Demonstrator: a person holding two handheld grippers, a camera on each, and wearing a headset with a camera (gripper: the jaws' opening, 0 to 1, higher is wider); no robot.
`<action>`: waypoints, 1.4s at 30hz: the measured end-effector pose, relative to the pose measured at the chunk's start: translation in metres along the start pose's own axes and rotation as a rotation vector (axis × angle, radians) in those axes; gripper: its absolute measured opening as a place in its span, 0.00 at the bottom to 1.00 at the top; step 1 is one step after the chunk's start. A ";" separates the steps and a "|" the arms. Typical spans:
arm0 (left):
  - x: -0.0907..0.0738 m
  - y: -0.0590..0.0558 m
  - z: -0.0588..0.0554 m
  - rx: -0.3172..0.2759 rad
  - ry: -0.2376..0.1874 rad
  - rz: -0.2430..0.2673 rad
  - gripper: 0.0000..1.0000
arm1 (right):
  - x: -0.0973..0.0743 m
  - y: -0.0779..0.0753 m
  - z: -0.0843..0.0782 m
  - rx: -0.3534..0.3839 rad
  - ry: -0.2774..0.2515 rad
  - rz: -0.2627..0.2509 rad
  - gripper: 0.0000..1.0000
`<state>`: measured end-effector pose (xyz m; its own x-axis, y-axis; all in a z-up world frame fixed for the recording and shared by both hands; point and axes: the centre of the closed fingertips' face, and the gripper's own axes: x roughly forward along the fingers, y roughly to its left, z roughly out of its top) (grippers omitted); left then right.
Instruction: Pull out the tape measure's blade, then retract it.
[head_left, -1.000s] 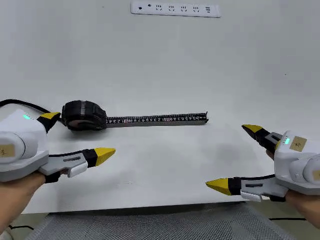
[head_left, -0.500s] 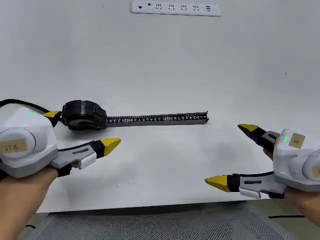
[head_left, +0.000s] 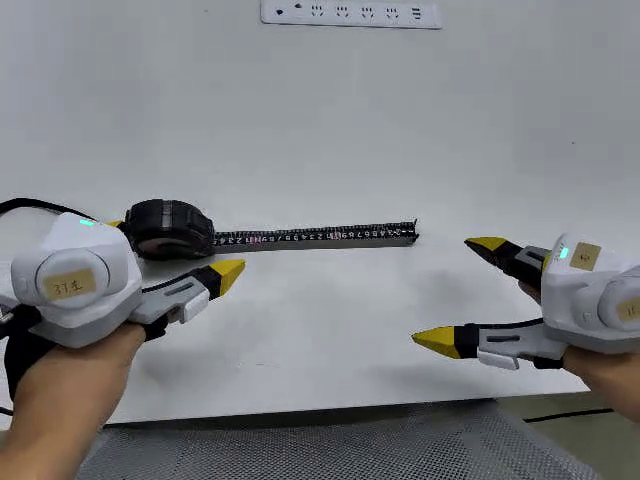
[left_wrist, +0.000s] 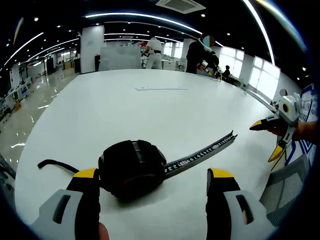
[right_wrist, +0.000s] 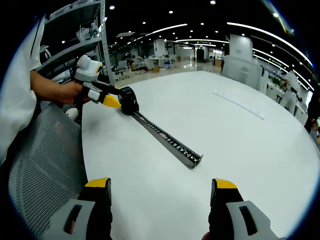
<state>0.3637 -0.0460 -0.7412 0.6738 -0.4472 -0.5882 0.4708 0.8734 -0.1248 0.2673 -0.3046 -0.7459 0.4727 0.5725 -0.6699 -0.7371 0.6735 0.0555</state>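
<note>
Left claw (left_wrist: 153, 174) is open and holds nothing, its two yellow tips spread wide. It hovers right by the tape measure's black case (head_left: 168, 228), on the side nearest the person. One tip looks very close to the case, but I cannot tell if it touches. The right claw (head_left: 458, 292) is open and empty too, well away from the case, out past the far end of the blade (head_left: 315, 237).

The case lies on the white desk (head_left: 330, 130). The blade sticks out of the case and lies flat, with its little hook end (head_left: 412, 233) farthest from the case. So the pulling-out part looks done, and I think sending it back in is what is left.

To do that well, the left claw should close on the case and hold it tight so it can't slide. It should not pinch the blade where it leaves the case. The right claw could take the hook end and walk it slowly back toward the case, so the blade doesn't snap in or flip over.
</note>
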 end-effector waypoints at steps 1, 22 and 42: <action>0.000 0.001 0.001 -0.007 -0.003 0.008 0.84 | 0.001 -0.001 0.000 -0.007 0.006 0.006 0.77; 0.012 0.016 0.000 -0.088 0.001 0.117 0.73 | 0.014 -0.034 0.009 -0.111 0.071 0.080 0.52; 0.018 0.029 0.002 -0.154 -0.011 0.198 0.65 | 0.035 -0.054 0.016 -0.215 0.106 0.128 0.39</action>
<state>0.3907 -0.0293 -0.7542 0.7505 -0.2661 -0.6049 0.2373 0.9628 -0.1291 0.3312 -0.3136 -0.7602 0.3241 0.5870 -0.7419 -0.8786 0.4776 -0.0059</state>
